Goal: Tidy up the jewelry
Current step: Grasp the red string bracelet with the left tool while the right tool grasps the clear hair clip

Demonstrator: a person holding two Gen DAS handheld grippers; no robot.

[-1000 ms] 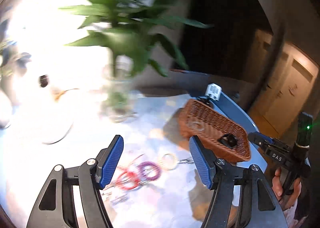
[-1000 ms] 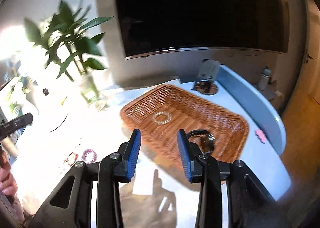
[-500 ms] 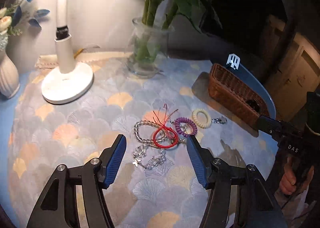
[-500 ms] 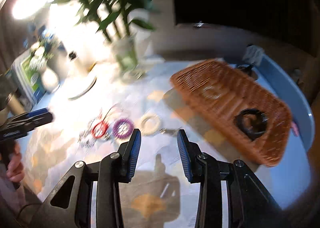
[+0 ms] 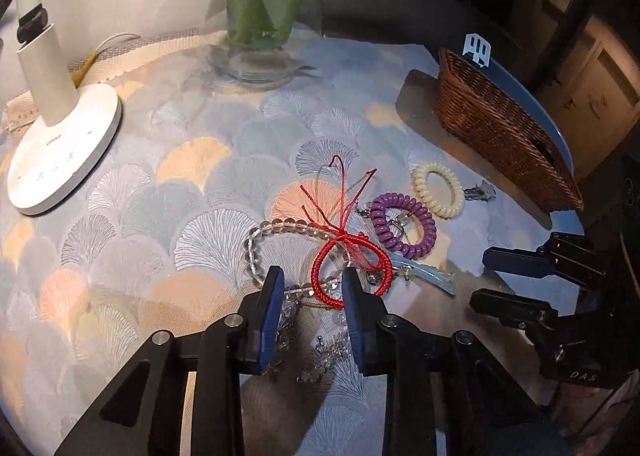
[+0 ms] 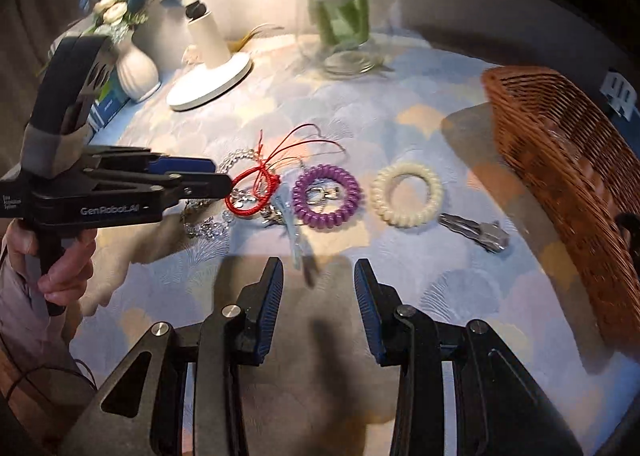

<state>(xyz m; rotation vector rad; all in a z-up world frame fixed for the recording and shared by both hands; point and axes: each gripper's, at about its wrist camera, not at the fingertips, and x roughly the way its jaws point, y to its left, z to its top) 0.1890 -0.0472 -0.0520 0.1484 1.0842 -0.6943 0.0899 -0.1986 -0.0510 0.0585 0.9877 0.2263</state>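
- Your left gripper [image 5: 313,296] sat low over the tangled pile, its fingers narrowed but not pressed together, straddling the near edge of the red cord [image 5: 352,268]. Nothing looked pinched yet; I judged you were lining up a grab.
- The cord lay across the bead bracelet [image 5: 264,240] and some chain, so a pull there could have dragged its neighbours along.
- Your right gripper [image 6: 319,304] hovered spread and empty near the table edge, well short of the jewelry, probably waiting its turn.
- The purple coil [image 6: 327,196] and cream coil [image 6: 407,194] lay flat on the cloth [image 5: 180,176], apart from each other; a metal clip [image 6: 476,232] sat just past the cream one.
- The basket [image 6: 560,168] stood on the right, close to the coils, likely the drop spot. Most pieces lay outside it, so the sorting seemed early.
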